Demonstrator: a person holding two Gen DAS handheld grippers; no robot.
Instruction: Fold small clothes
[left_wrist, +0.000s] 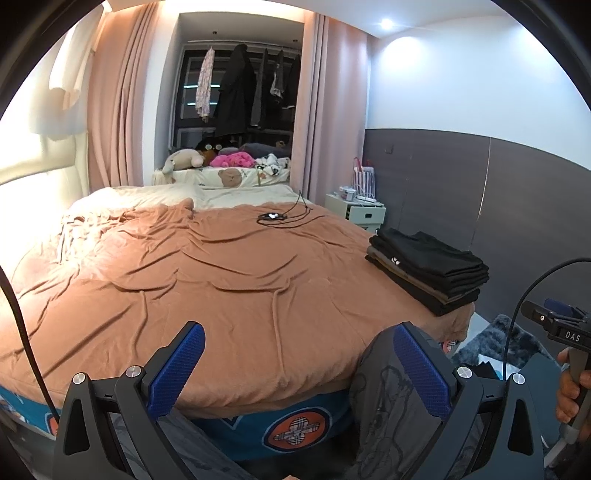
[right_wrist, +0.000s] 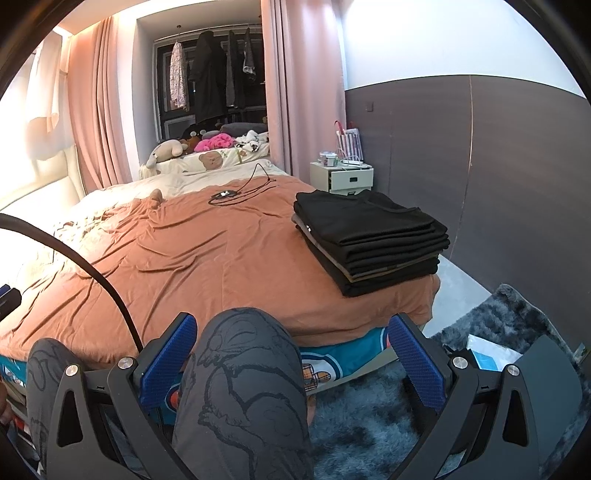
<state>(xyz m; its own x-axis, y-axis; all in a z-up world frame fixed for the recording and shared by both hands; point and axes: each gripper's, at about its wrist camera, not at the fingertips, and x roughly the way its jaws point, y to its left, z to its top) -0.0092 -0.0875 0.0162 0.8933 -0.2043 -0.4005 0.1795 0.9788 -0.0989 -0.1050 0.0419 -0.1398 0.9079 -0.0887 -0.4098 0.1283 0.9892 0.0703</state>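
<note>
Left wrist view shows my left gripper (left_wrist: 299, 362) and right gripper (right_wrist: 291, 354) spread wide, gripping nothing, near the folded black clothes stack (left_wrist: 428, 269).

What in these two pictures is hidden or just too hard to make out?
- Stack of folded clothes: how many garments; the dark layers blend in both views.
- Bedside table: the small items on top are too tiny to name.
- Floor beside the grey rug: pale items cut off by the right tool.
- Left tool: its frame hides the bed's front.
</note>
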